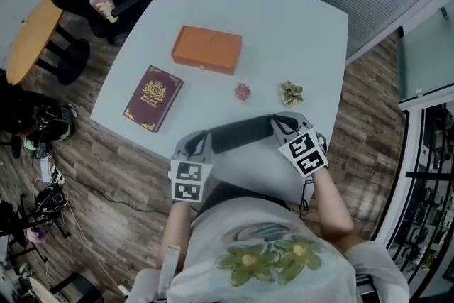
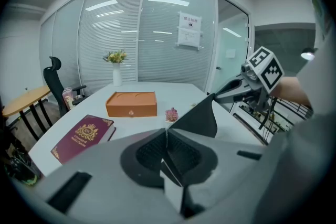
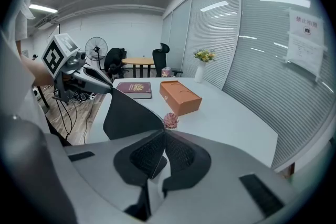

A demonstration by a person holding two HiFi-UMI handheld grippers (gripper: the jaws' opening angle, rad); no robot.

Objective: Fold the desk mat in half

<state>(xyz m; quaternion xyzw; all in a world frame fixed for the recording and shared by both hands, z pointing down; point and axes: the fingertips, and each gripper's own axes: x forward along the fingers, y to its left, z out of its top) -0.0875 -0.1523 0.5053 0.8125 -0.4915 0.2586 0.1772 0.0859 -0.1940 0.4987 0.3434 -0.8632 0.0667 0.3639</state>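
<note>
Dark desk mat [image 1: 241,133] pinched at 2 ends: left gripper [image 1: 203,140], right gripper [image 1: 279,126] fingers clenched on it.

Gilt lettering on maroon book [image 1: 152,98]; print on wall notice [image 2: 189,30]; neither legible

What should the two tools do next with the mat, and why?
Probably carry both corners forward together, toward the box, so the raised edge folds over. The left tool and right tool are each shut on a corner of the mat, which is lifted between them at the near edge of the table.
</note>
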